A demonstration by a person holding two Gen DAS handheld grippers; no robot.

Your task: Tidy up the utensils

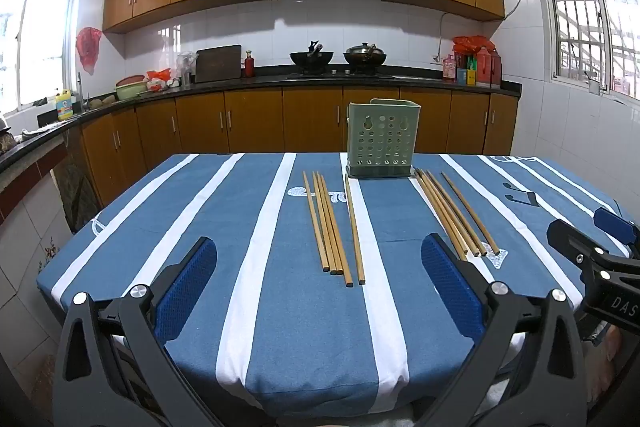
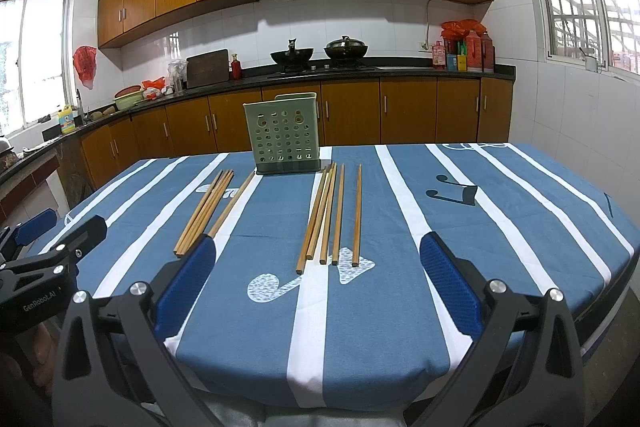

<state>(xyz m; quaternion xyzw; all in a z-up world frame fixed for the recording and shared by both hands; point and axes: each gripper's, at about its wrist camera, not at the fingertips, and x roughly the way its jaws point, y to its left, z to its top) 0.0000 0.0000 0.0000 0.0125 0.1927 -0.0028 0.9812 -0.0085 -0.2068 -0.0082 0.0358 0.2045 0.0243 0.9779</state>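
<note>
A green perforated utensil holder (image 1: 380, 143) stands upright at the far middle of the table; it also shows in the right wrist view (image 2: 285, 138). Two bundles of wooden chopsticks lie flat on the cloth in front of it: a left bundle (image 1: 330, 225) (image 2: 208, 209) and a right bundle (image 1: 454, 213) (image 2: 330, 217). My left gripper (image 1: 320, 255) is open and empty, held near the table's front edge before the left bundle. My right gripper (image 2: 318, 255) is open and empty before the right bundle. Each gripper shows at the edge of the other's view.
The table carries a blue cloth with white stripes (image 1: 264, 227). Behind it runs a kitchen counter (image 1: 240, 83) with woks, bottles and a cutting board, over wooden cabinets. Windows are at both sides. Tiled floor lies left of the table.
</note>
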